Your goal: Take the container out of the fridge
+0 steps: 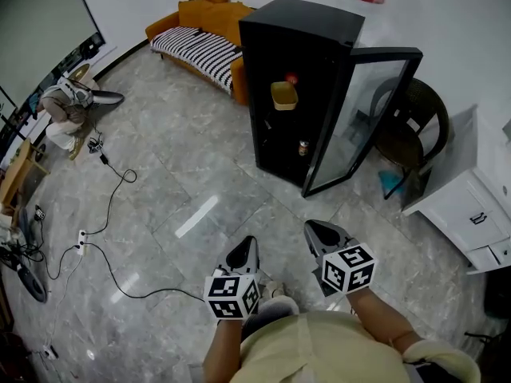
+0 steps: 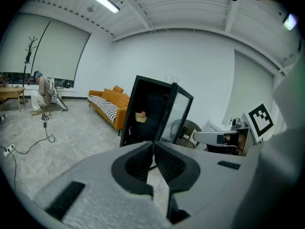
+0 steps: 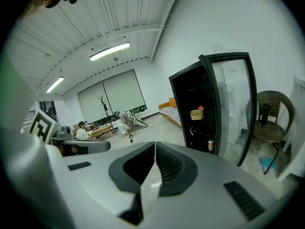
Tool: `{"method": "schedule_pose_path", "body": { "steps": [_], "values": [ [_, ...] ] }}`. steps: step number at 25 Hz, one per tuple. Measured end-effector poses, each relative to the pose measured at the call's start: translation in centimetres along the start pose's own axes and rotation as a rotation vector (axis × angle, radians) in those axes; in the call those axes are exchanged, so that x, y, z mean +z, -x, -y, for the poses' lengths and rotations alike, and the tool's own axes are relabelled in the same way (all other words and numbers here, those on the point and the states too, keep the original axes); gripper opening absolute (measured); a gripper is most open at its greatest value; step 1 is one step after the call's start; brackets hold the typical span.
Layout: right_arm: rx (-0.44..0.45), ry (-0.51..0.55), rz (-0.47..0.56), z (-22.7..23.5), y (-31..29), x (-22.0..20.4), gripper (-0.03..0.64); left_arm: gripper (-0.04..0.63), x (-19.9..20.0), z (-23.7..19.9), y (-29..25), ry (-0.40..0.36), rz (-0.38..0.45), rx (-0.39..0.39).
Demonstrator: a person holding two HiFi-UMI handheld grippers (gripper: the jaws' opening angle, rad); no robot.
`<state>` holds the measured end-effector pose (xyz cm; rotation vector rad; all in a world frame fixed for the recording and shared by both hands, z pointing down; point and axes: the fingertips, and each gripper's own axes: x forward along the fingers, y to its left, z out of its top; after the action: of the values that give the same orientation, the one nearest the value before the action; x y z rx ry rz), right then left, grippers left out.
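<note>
A grey marble-look floor [image 1: 200, 178] fills most of the room, with white walls behind it. A black cable [image 1: 112, 214] trails across the floor on the left. An orange sofa [image 1: 209, 13] with a striped cushion stands against the far wall. Just beside it is the black fridge [image 1: 299, 26], upright, with its glass door [image 1: 369, 110] swung wide open to the right. A wicker chair [image 1: 419, 114] sits behind the door, and a white cabinet [image 1: 471, 206] is further right. A person [image 1: 62, 112] crouches by the left wall.

At the bottom of the head view both forearms reach forward from the body, side by side. Each gripper is held low over the floor and aimed a little downward at the open fridge, well apart from it. The left gripper [image 1: 250, 241] has its fingers [image 2: 140, 161] together with nothing between them. The right gripper [image 1: 313, 227] also has its fingers [image 3: 174, 163] together and empty.

The yellow container [image 1: 283, 96] sits on an upper shelf inside the fridge, with a small red object [image 1: 292, 78] just behind it. A can [image 1: 303, 148] stands on a lower shelf, near the door edge.
</note>
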<state>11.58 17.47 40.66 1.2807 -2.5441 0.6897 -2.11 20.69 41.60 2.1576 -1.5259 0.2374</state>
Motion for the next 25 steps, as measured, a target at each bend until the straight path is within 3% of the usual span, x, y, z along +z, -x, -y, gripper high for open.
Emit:
{"method": "schedule_pose_path", "body": {
  "steps": [9,25],
  "values": [
    [-0.024,-0.019,-0.008,-0.4,-3.3,0.4,0.029,0.031,0.7,-2.1,-0.7,-0.046,-0.024,-0.030],
    [-0.035,-0.014,0.004,2.9,-9.9,2.9,0.029,0.031,2.2,-5.7,-4.3,-0.035,-0.041,0.033]
  ]
}}
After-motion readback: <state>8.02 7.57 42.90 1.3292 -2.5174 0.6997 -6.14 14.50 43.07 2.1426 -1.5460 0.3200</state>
